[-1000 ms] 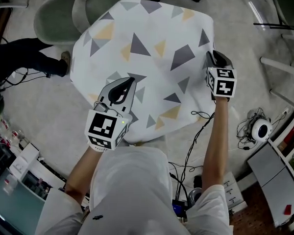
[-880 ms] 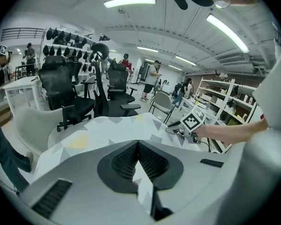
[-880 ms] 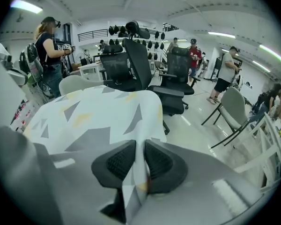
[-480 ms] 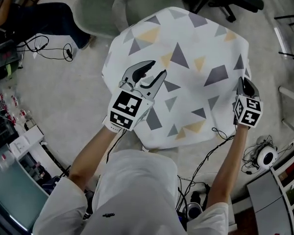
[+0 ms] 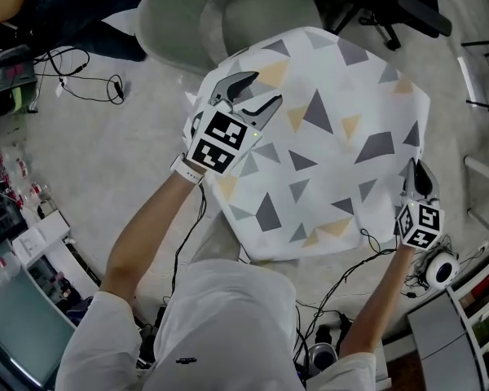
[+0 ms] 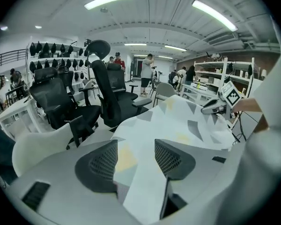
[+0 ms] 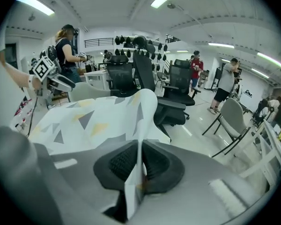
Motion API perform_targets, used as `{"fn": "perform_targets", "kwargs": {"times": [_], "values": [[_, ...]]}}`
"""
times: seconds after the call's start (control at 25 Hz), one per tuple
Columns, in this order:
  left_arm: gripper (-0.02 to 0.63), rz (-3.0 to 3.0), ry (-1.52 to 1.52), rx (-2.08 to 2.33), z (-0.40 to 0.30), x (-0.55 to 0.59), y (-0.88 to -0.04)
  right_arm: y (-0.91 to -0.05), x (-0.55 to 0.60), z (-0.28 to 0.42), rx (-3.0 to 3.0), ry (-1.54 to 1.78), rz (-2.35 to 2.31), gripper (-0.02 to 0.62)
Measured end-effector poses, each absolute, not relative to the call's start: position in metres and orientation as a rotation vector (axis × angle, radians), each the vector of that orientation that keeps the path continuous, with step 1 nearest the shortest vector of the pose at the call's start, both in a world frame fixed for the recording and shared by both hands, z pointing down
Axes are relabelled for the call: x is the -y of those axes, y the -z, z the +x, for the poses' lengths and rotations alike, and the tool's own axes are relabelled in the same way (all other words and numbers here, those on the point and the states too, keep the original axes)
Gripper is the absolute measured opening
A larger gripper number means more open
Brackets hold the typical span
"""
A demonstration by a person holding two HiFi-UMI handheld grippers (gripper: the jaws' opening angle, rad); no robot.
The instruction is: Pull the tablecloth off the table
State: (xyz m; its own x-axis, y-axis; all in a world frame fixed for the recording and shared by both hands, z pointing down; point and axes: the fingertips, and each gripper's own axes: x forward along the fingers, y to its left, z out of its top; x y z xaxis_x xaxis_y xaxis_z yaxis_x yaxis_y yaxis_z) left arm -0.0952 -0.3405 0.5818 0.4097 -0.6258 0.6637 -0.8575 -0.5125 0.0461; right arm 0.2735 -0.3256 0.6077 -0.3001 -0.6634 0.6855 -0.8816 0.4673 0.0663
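**Tablecloth** (image 5: 326,137): white, printed with grey and yellow triangles. It is spread over the counter and covers it from sight, with the edges hanging down on the sides that show.

**Head view only:**
- The whole outline of the cloth.
- Both of the person's forearms.
- Two pale grey chairs (image 5: 228,15) at the cloth's far edge.
- Cables (image 5: 81,80) on the floor at the left.

**Left gripper view only:**
- Black office chairs (image 6: 112,97) beyond the cloth.
- White shelves (image 6: 220,74) at the right.
- People standing at the back of the room.
- The other gripper, seen across the cloth at its far right edge.

**Right gripper view only:**
- A person (image 7: 68,50) standing beyond the cloth at the left.
- A grey chair (image 7: 234,116) at the right.
- The other gripper, seen across the cloth at the left.

**Left gripper** (image 5: 262,92): over the cloth's far left corner, pointing down at a slant.
- Jaws: wide apart, and they have just been opening.
- Contents: a raised fold of the cloth runs through the gap. The pads do not clamp it.

**Right gripper** (image 5: 416,171): at the cloth's near right edge, well apart from the left one.
- Jaws: nearly together, and they have just been closing.
- Contents: the pads are pressed on a thin upright fold of the cloth's edge. The fold rises between them, and the cloth spreads away to the left.
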Motion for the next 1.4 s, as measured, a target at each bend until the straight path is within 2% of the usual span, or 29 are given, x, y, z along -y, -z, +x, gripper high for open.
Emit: {"fn": "perform_targets", "kwargs": {"times": [0.76,0.92,1.2,1.24,1.4], "values": [[0.334,2.329,-1.127,0.988,-0.107,0.421,-0.680,-0.561,0.284,0.250,2.261,-0.133,1.240,0.035],[0.333,2.319,-1.123,0.924,-0.106,0.422,-0.684,-0.556,0.280,0.244,2.239,-0.070,1.248,0.035],[0.240,2.297,-1.058,0.908,-0.108,0.422,-0.683,-0.561,0.285,0.248,2.226,-0.094,1.271,0.035],[0.199,2.296,-1.062,0.923,-0.110,0.423,-0.681,-0.562,0.285,0.248,2.227,-0.093,1.264,0.035],[0.123,2.323,-1.139,0.977,-0.113,0.422,-0.670,-0.561,0.286,0.244,2.234,-0.087,1.251,0.035]]}}
